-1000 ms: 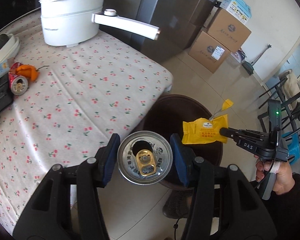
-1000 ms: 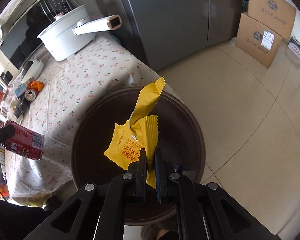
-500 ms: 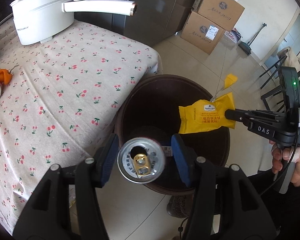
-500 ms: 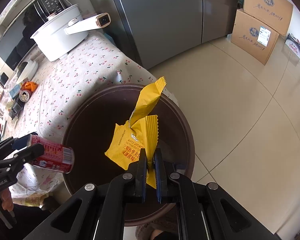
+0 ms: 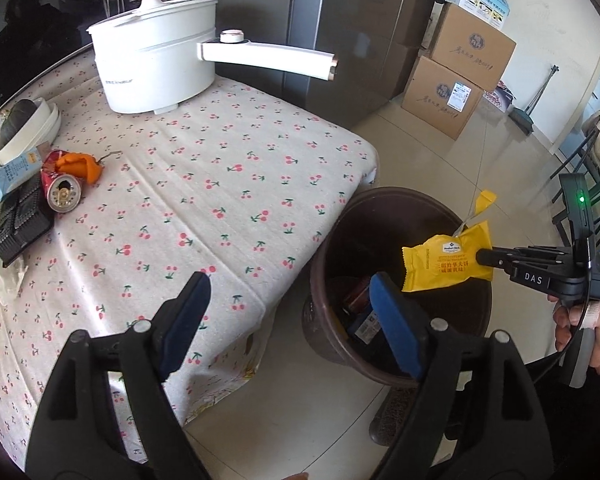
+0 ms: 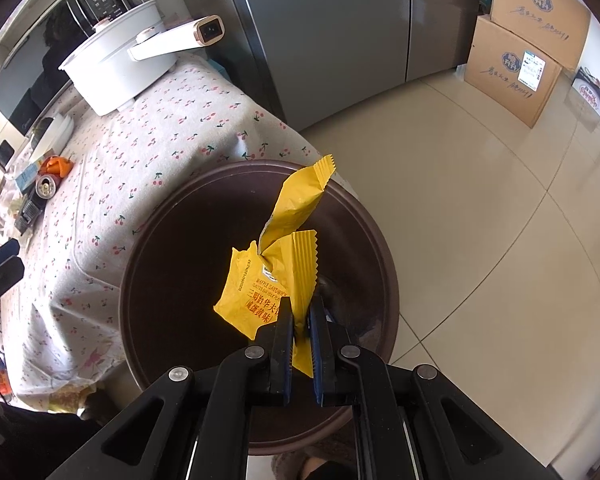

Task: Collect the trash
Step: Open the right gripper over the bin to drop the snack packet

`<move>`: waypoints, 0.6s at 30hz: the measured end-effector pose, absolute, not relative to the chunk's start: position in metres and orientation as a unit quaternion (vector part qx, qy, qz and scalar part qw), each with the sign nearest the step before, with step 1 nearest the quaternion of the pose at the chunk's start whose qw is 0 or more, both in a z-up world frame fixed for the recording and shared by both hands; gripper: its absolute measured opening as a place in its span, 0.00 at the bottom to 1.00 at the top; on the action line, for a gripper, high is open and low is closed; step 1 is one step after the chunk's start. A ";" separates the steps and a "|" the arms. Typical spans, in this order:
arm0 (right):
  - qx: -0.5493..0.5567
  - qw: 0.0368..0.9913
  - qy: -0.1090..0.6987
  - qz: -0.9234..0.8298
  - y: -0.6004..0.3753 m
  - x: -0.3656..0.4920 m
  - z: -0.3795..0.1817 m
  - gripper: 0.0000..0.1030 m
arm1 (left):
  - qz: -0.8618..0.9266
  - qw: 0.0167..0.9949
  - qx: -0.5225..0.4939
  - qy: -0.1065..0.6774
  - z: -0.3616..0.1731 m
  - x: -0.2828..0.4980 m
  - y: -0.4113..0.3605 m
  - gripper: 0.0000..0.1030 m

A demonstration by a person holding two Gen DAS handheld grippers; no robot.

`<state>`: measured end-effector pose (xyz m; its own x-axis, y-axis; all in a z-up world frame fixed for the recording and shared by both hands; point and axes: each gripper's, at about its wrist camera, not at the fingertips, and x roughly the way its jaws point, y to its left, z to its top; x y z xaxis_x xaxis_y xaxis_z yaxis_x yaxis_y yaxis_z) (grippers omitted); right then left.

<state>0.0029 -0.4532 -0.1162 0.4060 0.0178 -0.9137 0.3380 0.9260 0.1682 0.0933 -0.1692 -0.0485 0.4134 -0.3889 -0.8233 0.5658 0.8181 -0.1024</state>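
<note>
Left wrist: left gripper (image 5: 288,312) spread wide, empty, jaws just been opening; sits between table (image 5: 220,184) edge and bin (image 5: 404,200). Wrapper (image 5: 446,258) hangs over bin's far side, pinched by right gripper (image 5: 485,257).

Right wrist: right gripper (image 6: 300,320) clamped on wrapper (image 6: 276,276), bin (image 6: 380,248) mouth directly below (drop looks clear). Wrapper's long axis upright.

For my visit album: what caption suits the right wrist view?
Right claw pinches a yellow snack wrapper above the open brown trash bin.
</note>
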 end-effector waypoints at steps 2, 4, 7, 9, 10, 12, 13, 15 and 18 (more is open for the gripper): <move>0.167 0.821 0.538 -0.096 -0.452 0.004 -0.117 0.09 | -0.276 0.838 0.092 0.461 -0.049 0.095 -0.163 0.82; 0.167 0.819 0.541 -0.093 -0.450 0.007 -0.118 0.10 | -0.268 0.840 0.089 0.463 -0.048 0.097 -0.157 0.83; 0.173 0.814 0.546 -0.096 -0.447 0.010 -0.118 0.18 | -0.252 0.844 0.088 0.466 -0.050 0.100 -0.147 0.84; 0.172 0.810 0.551 -0.104 -0.445 0.013 -0.117 0.47 | -0.239 0.846 0.086 0.469 -0.050 0.103 -0.139 0.84; 0.169 0.811 0.549 -0.109 -0.443 0.014 -0.115 0.58 | -0.233 0.847 0.084 0.471 -0.050 0.105 -0.136 0.85; 0.168 0.817 0.539 -0.114 -0.438 0.016 -0.110 0.70 | -0.225 0.848 0.080 0.473 -0.048 0.106 -0.128 0.85; 0.167 0.818 0.539 -0.110 -0.435 0.018 -0.109 0.70 | -0.220 0.850 0.078 0.473 -0.047 0.107 -0.124 0.85; 0.168 0.820 0.537 -0.104 -0.429 0.023 -0.105 0.71 | -0.213 0.852 0.076 0.472 -0.045 0.108 -0.115 0.86; 0.168 0.821 0.536 -0.099 -0.420 0.033 -0.101 0.73 | -0.202 0.855 0.071 0.472 -0.043 0.110 -0.100 0.86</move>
<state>0.0333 -0.4195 -0.1010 0.4056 0.0173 -0.9139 0.3429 0.9239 0.1697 0.1100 -0.1002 -0.0430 0.4721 -0.2782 -0.8365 0.4128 0.9082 -0.0691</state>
